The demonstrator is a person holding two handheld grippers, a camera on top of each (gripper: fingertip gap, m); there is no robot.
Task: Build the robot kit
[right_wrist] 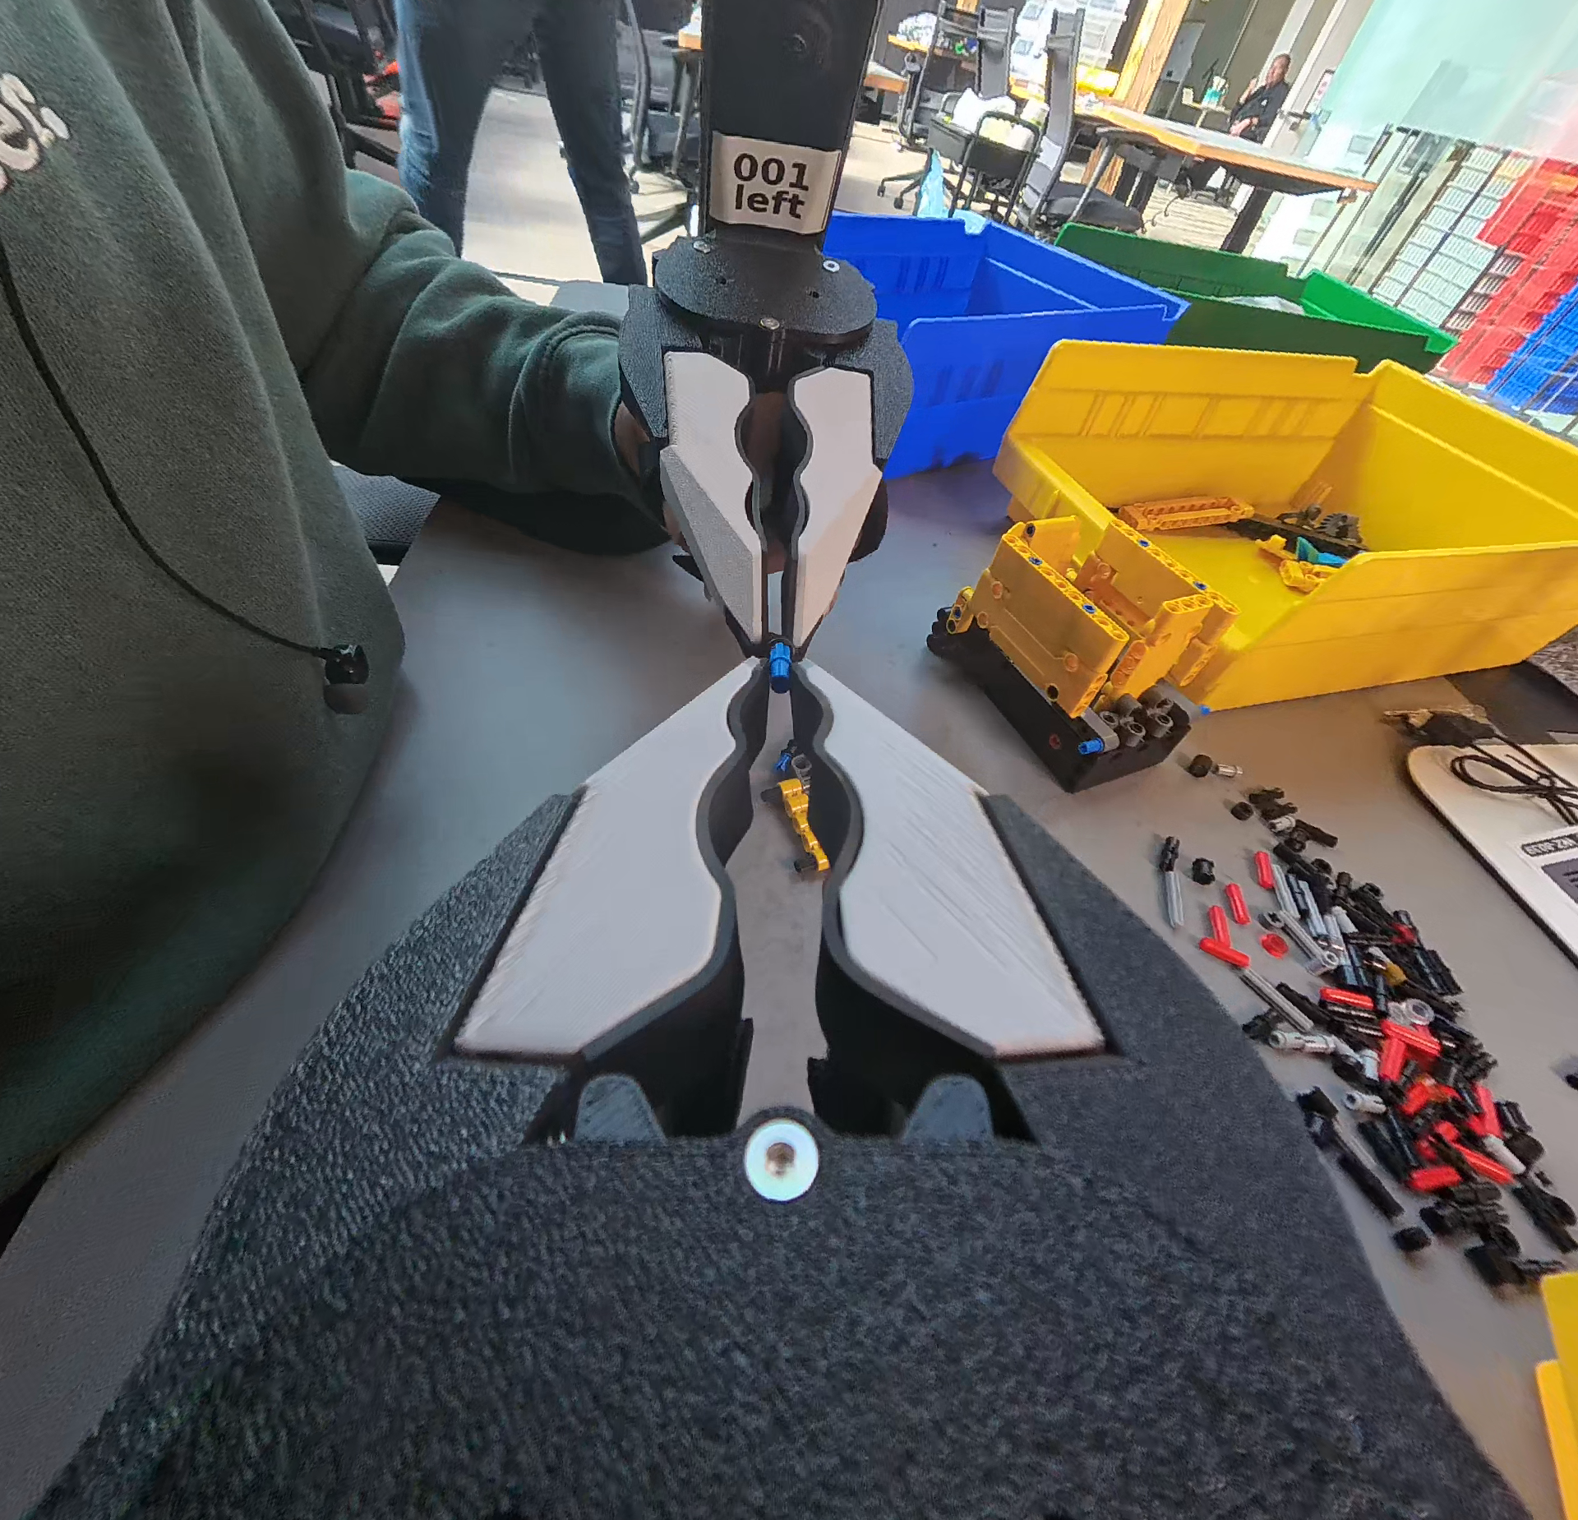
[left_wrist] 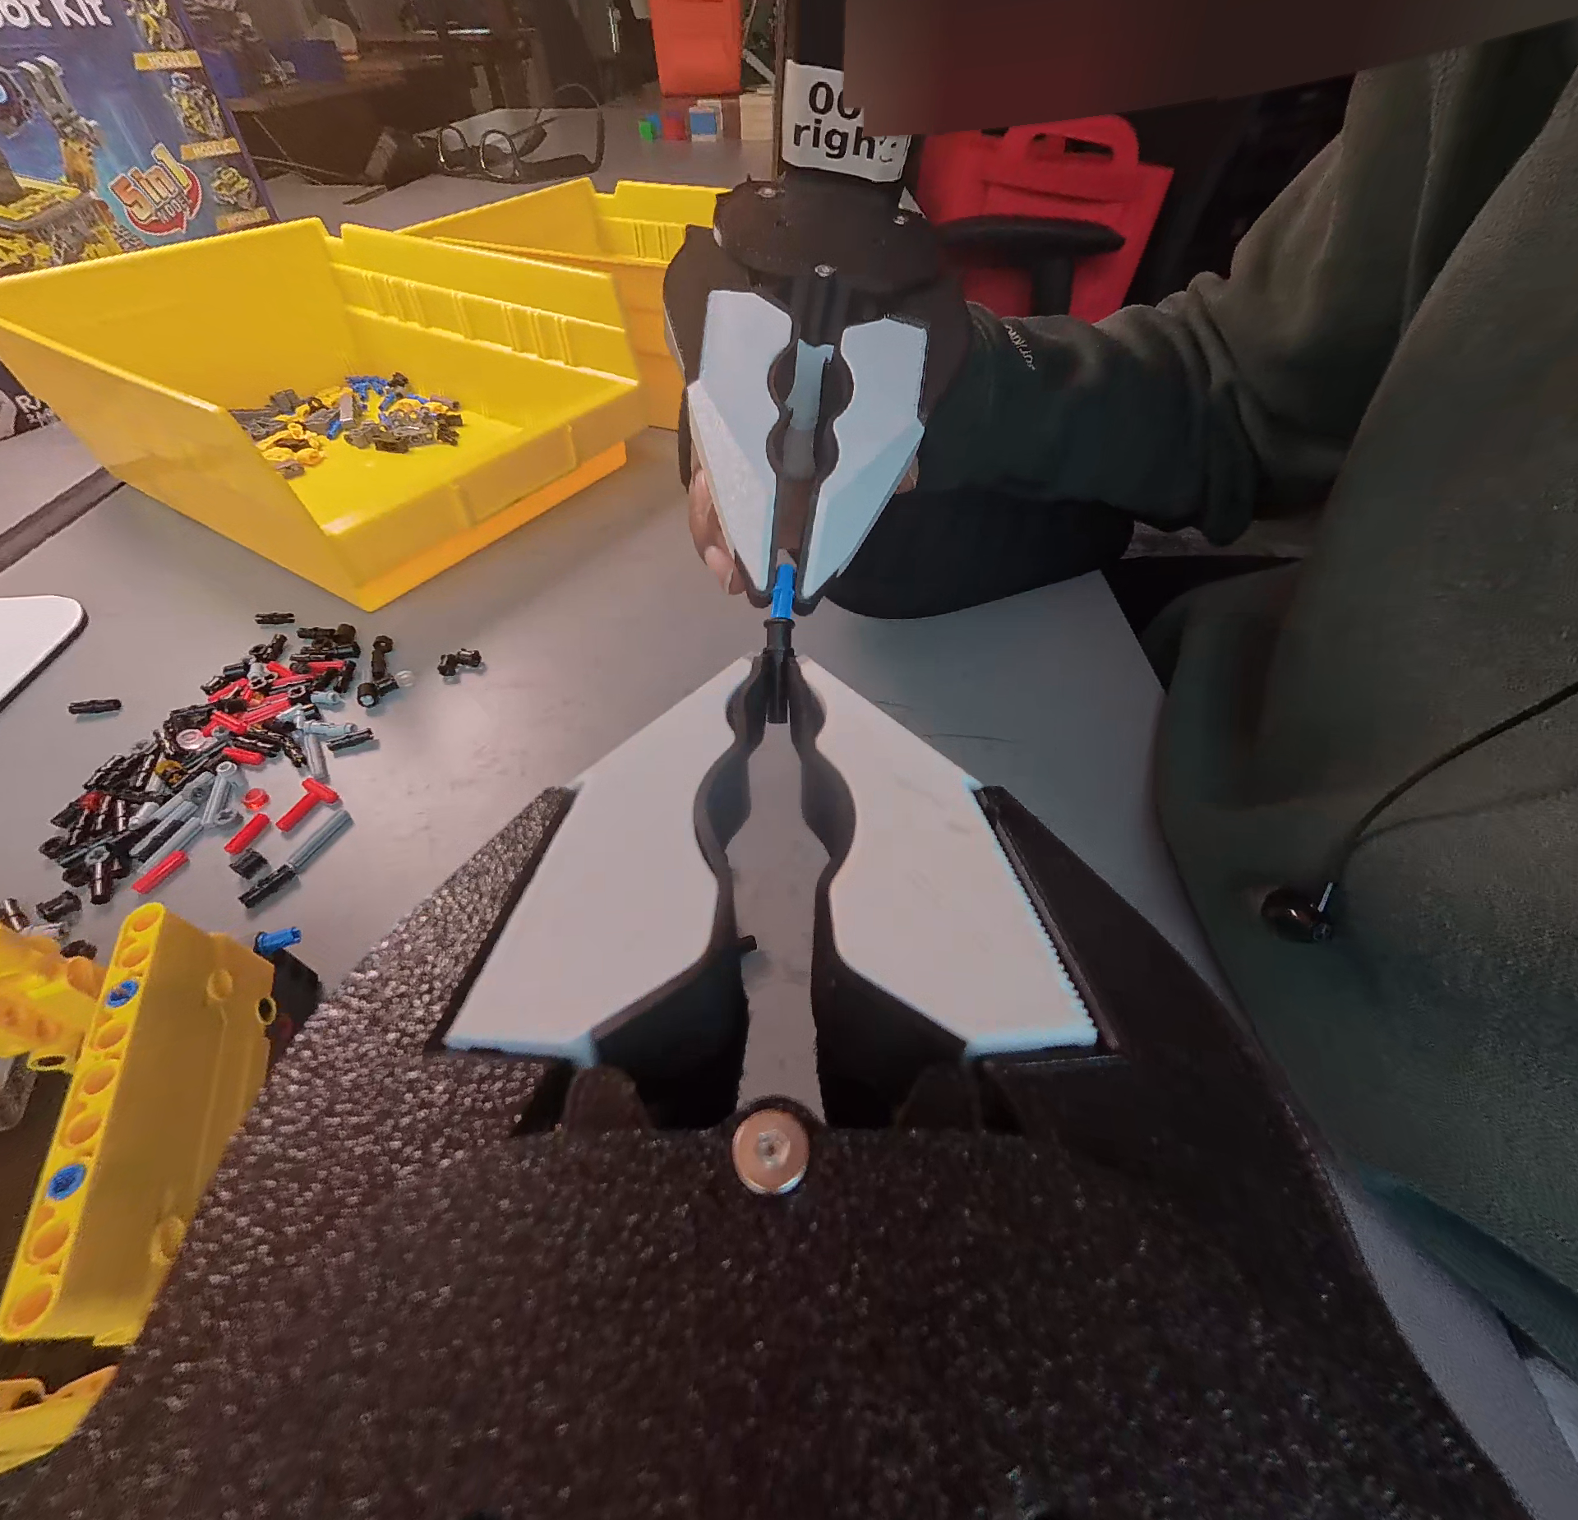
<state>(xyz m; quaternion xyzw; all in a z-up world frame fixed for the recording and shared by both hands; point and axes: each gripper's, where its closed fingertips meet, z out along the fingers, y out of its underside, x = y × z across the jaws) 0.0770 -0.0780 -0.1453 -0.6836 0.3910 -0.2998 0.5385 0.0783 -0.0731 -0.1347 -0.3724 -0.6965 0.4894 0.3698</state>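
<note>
Blue pin (left_wrist: 784, 584), pinched by right gripper (left_wrist: 781, 595), meets black pin (left_wrist: 777, 680) pinched by left gripper (left_wrist: 775, 676) (mid-frame); keep both in line.

Grey counter (right_wrist: 555, 710). On it: yellow bins (left_wrist: 359, 420), a blue bin (right_wrist: 982, 317) behind, a part-built yellow model (right_wrist: 1076, 625), a loose scatter of black, red and grey pins (left_wrist: 213, 761), a small yellow piece (right_wrist: 801, 821).
</note>
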